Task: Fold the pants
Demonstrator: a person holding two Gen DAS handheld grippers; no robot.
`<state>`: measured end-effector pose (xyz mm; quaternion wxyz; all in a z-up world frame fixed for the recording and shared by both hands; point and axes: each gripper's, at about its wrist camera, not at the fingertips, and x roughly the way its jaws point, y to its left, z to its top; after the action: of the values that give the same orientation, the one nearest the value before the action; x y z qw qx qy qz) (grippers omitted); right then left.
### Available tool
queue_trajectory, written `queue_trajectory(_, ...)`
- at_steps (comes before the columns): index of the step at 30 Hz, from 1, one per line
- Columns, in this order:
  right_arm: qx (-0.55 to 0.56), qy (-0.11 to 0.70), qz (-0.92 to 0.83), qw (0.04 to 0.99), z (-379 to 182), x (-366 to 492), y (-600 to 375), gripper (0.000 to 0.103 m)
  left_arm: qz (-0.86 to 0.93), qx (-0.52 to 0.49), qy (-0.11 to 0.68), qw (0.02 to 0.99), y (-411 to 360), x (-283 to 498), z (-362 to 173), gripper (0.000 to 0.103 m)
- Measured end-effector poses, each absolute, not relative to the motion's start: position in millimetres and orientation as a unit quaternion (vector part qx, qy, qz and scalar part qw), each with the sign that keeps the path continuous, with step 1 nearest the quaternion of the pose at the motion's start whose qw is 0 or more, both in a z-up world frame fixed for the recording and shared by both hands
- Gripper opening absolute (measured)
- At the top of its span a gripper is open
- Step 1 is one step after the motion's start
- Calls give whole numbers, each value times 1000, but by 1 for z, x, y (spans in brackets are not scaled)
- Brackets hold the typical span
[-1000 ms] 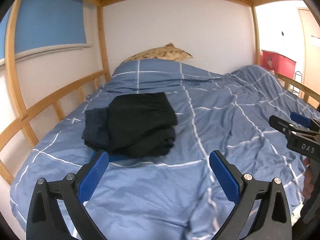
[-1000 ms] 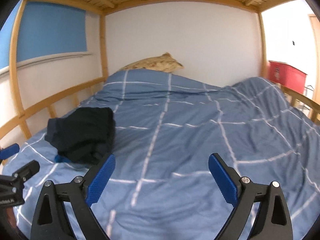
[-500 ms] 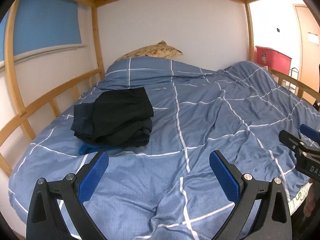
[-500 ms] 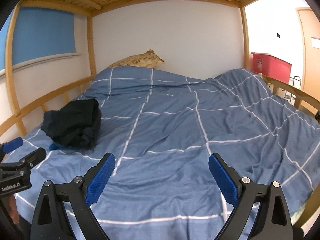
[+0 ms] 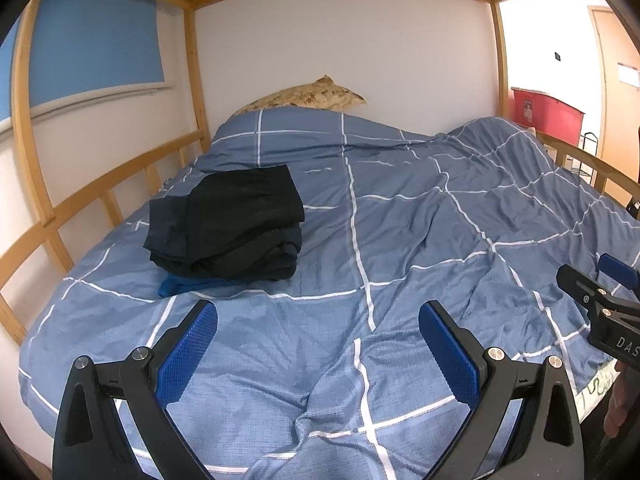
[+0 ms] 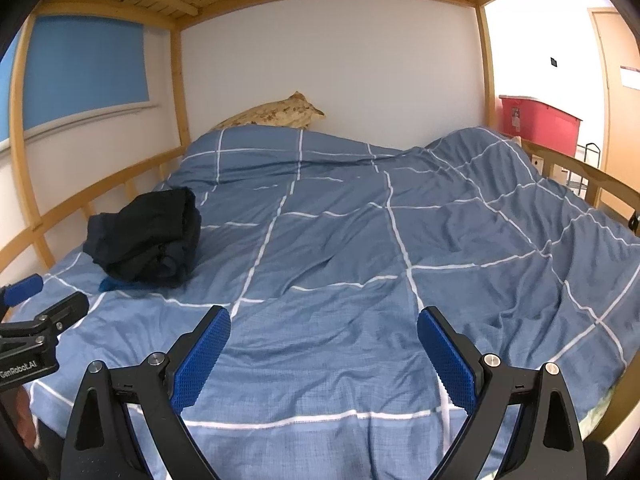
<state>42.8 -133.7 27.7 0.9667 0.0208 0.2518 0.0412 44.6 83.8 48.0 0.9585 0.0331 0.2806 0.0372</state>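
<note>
Lying beyond both splayed tongs [image 5: 318,354], folded pants [image 5: 236,220].

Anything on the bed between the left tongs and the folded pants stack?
Nothing but bare duvet between the left tongs and the folded pants stack, per the left wrist view.

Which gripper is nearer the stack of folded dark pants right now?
Left. The left gripper hangs open just short of the pants stack, which lies ahead and slightly to its left. The right gripper, also open, sits farther right; the stack is well off to its left.
</note>
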Motion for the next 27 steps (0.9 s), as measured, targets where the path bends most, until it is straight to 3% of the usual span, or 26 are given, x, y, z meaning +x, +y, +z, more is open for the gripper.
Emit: queue_trajectory(27,16,240,55,969,39,30,-132,96,58,27,273,960,94,25,58,102)
